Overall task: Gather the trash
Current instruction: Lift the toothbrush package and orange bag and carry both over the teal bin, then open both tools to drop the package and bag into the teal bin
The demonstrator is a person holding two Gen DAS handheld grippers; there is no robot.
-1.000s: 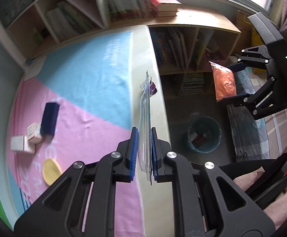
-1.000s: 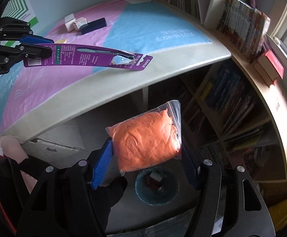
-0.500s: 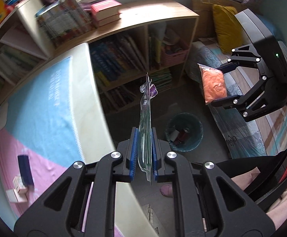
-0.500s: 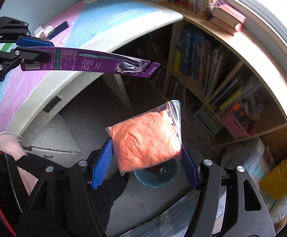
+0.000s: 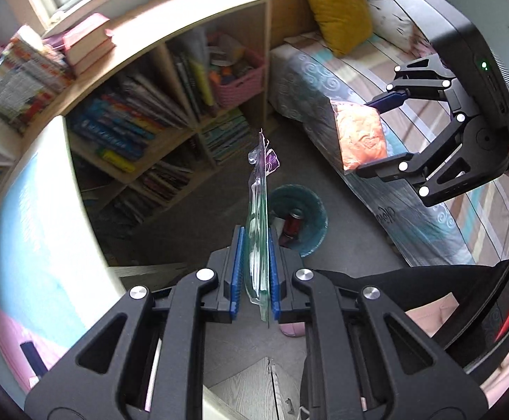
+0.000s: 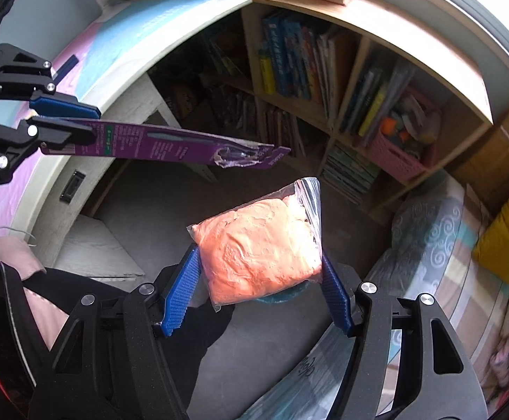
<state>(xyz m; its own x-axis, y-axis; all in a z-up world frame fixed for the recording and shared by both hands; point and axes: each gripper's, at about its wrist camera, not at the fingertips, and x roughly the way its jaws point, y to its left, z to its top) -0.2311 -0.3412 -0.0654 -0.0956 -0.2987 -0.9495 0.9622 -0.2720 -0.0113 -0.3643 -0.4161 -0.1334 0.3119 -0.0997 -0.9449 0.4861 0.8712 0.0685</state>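
Observation:
My left gripper is shut on a long purple blister pack, seen edge-on in the left wrist view and flat, purple side up, in the right wrist view. It hangs above a teal waste bin on the floor that holds a red can. My right gripper is shut on a clear zip bag of orange stuff; the same bag shows at the right of the left wrist view, over the bed. The bin's rim peeks out under the bag.
A wooden bookshelf full of books and a pink basket stands behind the bin. The table with its pink and blue cloth is at the left, a bed with a yellow pillow at the right. A person's legs are near.
Both grippers have swung away from the table toward the floor, each keeping its load. The bin has come nearer under the blister pack, and the bed has come into view.

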